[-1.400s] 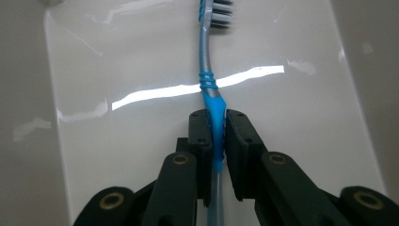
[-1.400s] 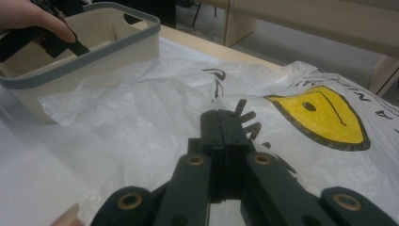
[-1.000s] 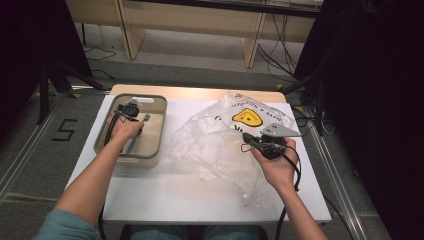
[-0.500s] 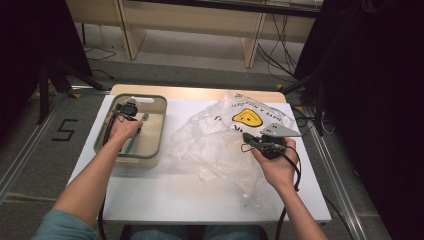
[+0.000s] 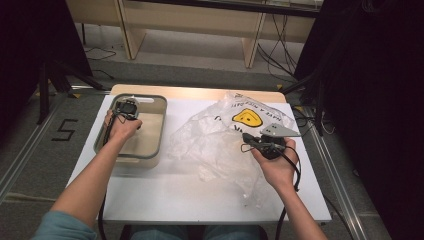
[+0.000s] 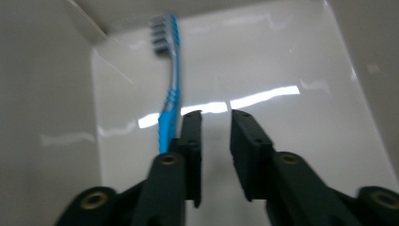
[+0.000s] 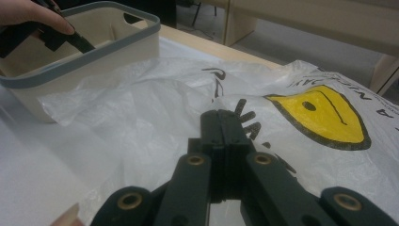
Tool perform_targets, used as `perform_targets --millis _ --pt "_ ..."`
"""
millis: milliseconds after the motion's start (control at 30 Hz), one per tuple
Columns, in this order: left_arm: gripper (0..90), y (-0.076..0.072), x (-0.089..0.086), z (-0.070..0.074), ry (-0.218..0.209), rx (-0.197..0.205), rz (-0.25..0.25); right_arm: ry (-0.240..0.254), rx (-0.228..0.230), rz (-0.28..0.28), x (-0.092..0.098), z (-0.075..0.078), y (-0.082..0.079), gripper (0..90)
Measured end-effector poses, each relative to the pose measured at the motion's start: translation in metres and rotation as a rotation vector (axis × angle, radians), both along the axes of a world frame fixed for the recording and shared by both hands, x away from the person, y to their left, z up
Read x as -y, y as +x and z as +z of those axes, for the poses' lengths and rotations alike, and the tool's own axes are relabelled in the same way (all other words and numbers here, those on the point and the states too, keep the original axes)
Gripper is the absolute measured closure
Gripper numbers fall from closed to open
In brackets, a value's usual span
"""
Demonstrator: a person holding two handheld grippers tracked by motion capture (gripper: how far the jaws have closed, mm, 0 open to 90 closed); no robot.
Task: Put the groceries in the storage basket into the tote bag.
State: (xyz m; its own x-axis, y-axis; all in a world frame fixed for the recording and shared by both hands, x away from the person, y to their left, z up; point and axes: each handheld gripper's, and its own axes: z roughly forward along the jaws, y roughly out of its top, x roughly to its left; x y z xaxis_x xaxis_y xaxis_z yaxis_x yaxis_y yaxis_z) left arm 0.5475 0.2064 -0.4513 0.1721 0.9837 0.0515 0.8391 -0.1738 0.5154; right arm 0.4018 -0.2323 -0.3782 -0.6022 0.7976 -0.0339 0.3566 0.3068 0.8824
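A blue and white toothbrush (image 6: 171, 89) lies on the floor of a beige bin (image 5: 161, 131), its bristled head toward the far corner. My left gripper (image 6: 216, 113) is inside the bin, open by a narrow gap, and the brush handle runs just outside its left jaw. From above, the left gripper (image 5: 125, 107) sits at the bin's far left end. My right gripper (image 7: 221, 115) is shut and hovers low over a crumpled clear plastic bag (image 7: 141, 103) with a yellow smiley print. In the high view the right gripper (image 5: 248, 138) is at the bag's (image 5: 215, 142) right side.
The bin (image 7: 94, 52) with its grey rim stands on the left part of the white table (image 5: 165, 195). The bag spreads over the middle and right. A wooden board edge (image 5: 200, 92) runs along the table's far side, with the floor and cables beyond.
My left gripper has crept slightly toward the bin's far end. The right gripper and the bag have stayed put.
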Motion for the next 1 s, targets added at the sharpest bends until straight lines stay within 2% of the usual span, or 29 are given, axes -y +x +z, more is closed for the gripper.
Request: perform_targets --millis 33,100,167,300,367,500,567,600,667,1000 --pt "70.6 0.001 -0.001 0.002 0.002 0.015 0.009 0.0 0.0 0.0 0.0 0.0 0.0 90.0" --pt "64.2 0.002 -0.005 0.004 0.012 0.042 0.036 -0.001 0.001 -0.001 0.0 -0.001 0.0 90.0" --pt "58.4 0.003 -0.011 0.002 0.032 0.046 0.07 -0.002 0.001 -0.001 0.0 -0.001 0.0 90.0" --pt "55.7 0.004 -0.021 -0.006 0.018 -0.025 0.088 -0.004 0.0 0.0 0.0 -0.001 0.0 90.0" --pt "56.8 0.005 -0.023 -0.008 0.001 -0.045 0.085 -0.005 -0.001 0.002 0.0 -0.001 0.0 90.0" --pt "64.9 0.006 -0.023 -0.011 -0.024 -0.078 0.07 -0.007 -0.003 0.004 -0.001 -0.001 0.0 90.0" --pt "67.0 0.006 -0.023 -0.011 -0.043 -0.085 0.073 -0.007 -0.002 0.004 -0.001 -0.001 0.0 90.0" --pt "72.7 0.006 -0.023 -0.011 -0.054 -0.089 0.07 -0.007 -0.001 0.004 -0.001 -0.001 0.0 90.0" --pt "77.1 0.006 -0.022 -0.011 -0.068 -0.096 0.062 -0.006 -0.001 0.003 0.0 -0.001 0.0 90.0" --pt "80.8 0.005 -0.015 -0.01 -0.03 -0.115 0.05 -0.003 0.002 0.005 0.0 0.0 -0.001 90.0"
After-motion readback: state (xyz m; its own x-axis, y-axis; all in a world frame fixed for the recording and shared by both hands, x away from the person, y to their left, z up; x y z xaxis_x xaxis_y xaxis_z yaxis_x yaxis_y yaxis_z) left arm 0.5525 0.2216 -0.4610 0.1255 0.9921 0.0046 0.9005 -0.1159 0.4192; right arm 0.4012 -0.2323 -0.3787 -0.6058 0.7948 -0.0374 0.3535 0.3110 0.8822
